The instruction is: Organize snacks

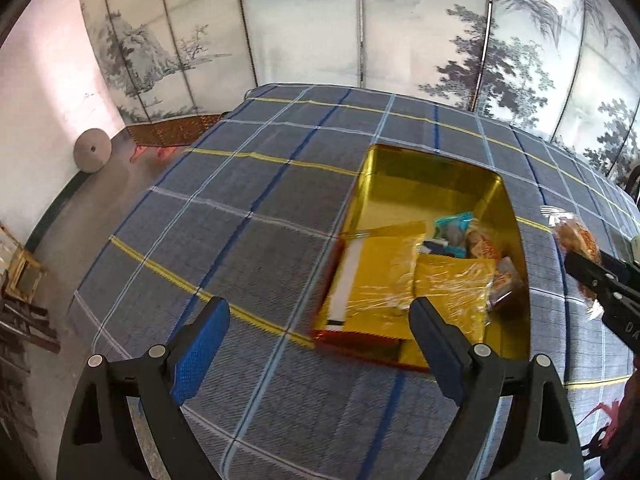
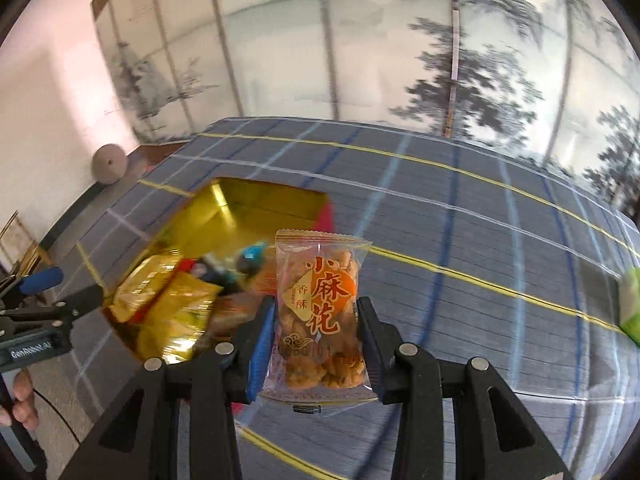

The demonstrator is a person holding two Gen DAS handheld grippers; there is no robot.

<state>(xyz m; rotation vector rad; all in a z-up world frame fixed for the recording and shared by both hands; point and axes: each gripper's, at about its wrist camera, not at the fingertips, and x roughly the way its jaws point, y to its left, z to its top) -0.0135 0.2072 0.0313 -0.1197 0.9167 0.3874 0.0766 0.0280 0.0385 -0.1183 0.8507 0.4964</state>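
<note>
1. While the right gripper (image 2: 316, 320) pinched a clear packet of fried dough twists (image 2: 320, 300) between nearly closed fingers, the gold tin (image 2: 256, 196) lay ahead and to its left on the plaid tablecloth (image 2: 460, 240).
2. Carrying the packet over the tin's bare far end before letting go would probably be best, since gold pouches (image 2: 176, 312) crowded the near end.
3. Only the left wrist view showed the left gripper (image 1: 320, 320) wide open and empty, short of the tin.
4. Only the right wrist view showed a green object (image 2: 632, 300), far right.
</note>
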